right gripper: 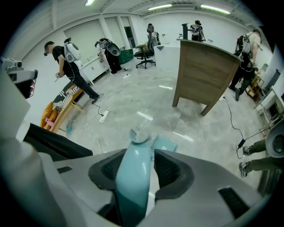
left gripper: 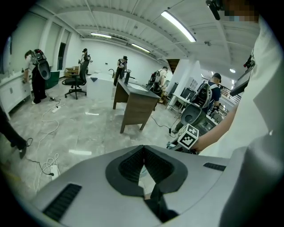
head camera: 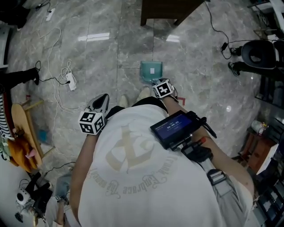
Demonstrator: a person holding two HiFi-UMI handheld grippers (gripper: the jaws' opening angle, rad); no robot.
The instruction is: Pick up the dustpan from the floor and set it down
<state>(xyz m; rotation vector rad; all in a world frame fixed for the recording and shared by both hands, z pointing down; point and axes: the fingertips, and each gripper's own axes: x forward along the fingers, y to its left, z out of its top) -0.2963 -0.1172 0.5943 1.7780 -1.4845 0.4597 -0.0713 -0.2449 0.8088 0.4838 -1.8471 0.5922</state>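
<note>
1. We see the teal dustpan (head camera: 151,71) on the grey floor (head camera: 111,57), just in front of the person's shoes (head camera: 144,93) and between them and the wooden desk (head camera: 171,11).
2. The right gripper (right gripper: 141,154) is the nearer one. It points steeply down over the dustpan with its jaws wide apart.
3. The dustpan handle (right gripper: 133,177) stands between these jaws, close to one pad and with a gap at the other. We judge that it is not yet clamped.
4. The handle's long axis runs along the gripper's own line, from the jaws down to the pan (right gripper: 164,144) on the floor. We think that closing the jaws is what the pick needs.
5. The left gripper (left gripper: 143,150) is off to the side, with its jaws together and nothing in them.
6. A power strip (head camera: 71,82) with white cables lies well apart at the left. Nothing blocks the handle.
</note>
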